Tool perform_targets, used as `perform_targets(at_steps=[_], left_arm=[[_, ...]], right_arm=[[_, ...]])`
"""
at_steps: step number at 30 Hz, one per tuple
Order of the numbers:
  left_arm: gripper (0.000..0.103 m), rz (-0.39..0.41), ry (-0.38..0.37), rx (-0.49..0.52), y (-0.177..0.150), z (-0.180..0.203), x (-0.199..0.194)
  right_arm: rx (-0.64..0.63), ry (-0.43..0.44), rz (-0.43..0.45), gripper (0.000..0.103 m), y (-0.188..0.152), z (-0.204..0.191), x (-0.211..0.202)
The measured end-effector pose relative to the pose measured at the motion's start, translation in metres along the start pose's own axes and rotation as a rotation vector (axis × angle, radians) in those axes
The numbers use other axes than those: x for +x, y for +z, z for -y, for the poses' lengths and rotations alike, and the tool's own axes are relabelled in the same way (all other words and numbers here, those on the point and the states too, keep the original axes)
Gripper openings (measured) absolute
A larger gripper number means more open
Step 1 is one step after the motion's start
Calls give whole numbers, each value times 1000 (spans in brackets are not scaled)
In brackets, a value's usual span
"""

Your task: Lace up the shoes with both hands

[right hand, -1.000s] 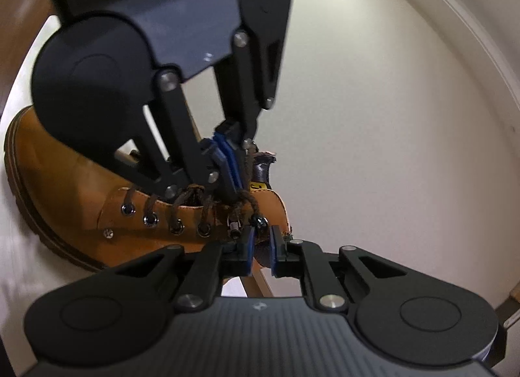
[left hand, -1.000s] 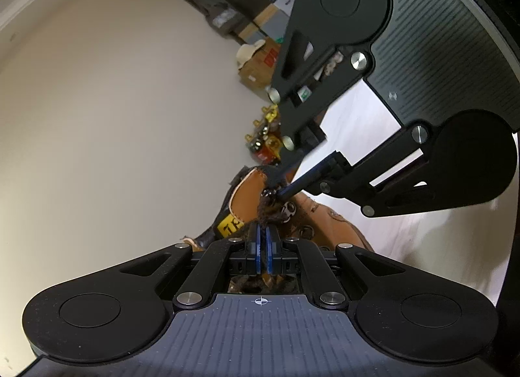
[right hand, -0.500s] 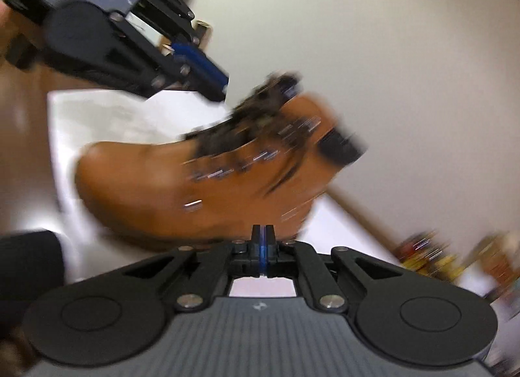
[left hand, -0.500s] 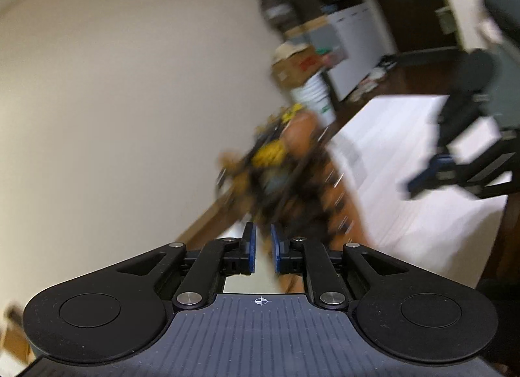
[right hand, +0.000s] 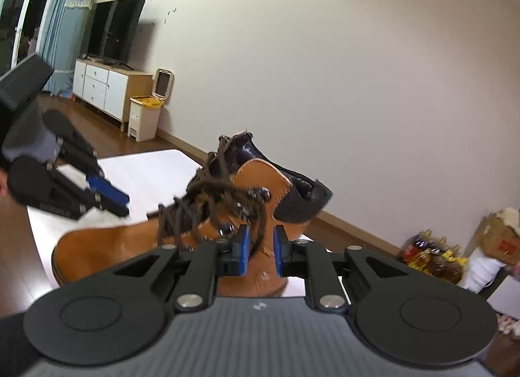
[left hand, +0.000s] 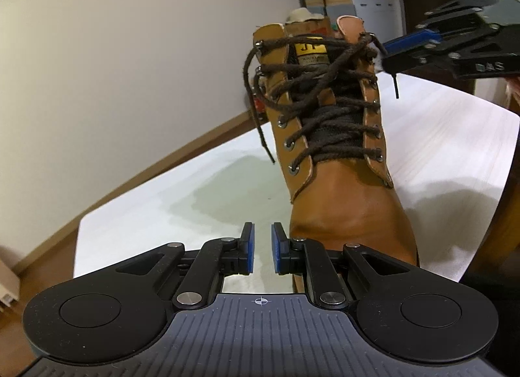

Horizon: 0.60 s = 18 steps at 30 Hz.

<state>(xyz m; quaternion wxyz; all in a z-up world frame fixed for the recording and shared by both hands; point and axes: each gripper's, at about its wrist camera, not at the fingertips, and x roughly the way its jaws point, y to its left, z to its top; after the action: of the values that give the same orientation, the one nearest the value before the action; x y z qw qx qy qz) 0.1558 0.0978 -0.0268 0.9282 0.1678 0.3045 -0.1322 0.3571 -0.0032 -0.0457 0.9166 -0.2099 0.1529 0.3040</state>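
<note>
My right gripper [right hand: 260, 248] is opening around the lace [right hand: 258, 237]; left gripper [left hand: 261, 248] gapes empty; the lace could slip, loosening the boot [left hand: 344, 214].

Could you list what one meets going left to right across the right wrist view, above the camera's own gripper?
Curtain → TV → white cabinet → bin → boot → bottles → cardboard box.

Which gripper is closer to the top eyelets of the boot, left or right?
Right. The right gripper, jaws opening, sits at the boot's top eyelets with a lace between its pads. The left gripper hangs open near the toe.
</note>
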Motion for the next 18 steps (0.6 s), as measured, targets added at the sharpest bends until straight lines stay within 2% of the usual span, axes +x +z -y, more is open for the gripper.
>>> perform_targets(at_steps=[1, 2, 6, 10, 11, 18], left_arm=[[13, 3, 0, 4, 0, -1, 1], [13, 7, 3, 4, -3, -4, -1], [13, 5, 16, 4, -15, -18, -2], [13, -12, 6, 7, -20, -21, -1], [10, -17, -1, 13, -22, -21, 1], [12, -5, 4, 20, -22, -15, -5]], right_arm=[[9, 1, -13, 11, 0, 2, 4], [29, -2, -27, 3, -1, 6, 4], [160, -15, -111, 3, -19, 23, -8], [233, 150, -195, 2, -47, 4, -16], [234, 179, -207, 2, -52, -4, -17], [277, 257, -207, 3, -54, -16, -8]])
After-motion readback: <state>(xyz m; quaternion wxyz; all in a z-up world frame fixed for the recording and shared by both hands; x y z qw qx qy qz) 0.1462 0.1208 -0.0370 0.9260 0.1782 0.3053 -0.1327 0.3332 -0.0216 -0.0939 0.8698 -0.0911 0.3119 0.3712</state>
